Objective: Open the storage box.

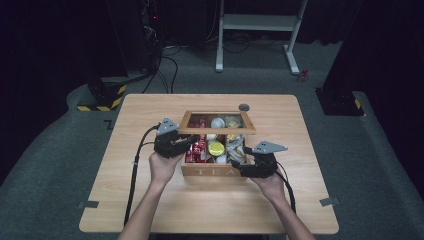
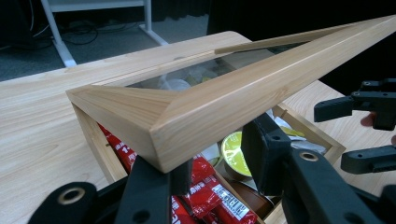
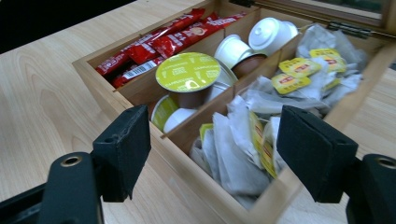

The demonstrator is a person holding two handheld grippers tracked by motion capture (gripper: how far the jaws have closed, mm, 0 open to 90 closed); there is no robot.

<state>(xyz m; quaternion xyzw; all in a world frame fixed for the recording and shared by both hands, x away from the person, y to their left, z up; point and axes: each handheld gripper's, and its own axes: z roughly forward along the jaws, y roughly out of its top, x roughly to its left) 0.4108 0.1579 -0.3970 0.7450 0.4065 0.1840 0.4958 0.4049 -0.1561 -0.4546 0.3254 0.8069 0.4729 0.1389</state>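
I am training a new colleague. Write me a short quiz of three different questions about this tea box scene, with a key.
1. True or false: the lid of the tea box is fully closed.
2. Which compartment holds the red sachets? A) beside the tea bags B) the outer one, across the capsules from the tea bags C) the middle one
3. Fill in: the left gripper holds the front edge of the ____.

Key:
1. False; it is raised.
2. B; capsules fill the middle, tea bags the other outer side.
3. lid
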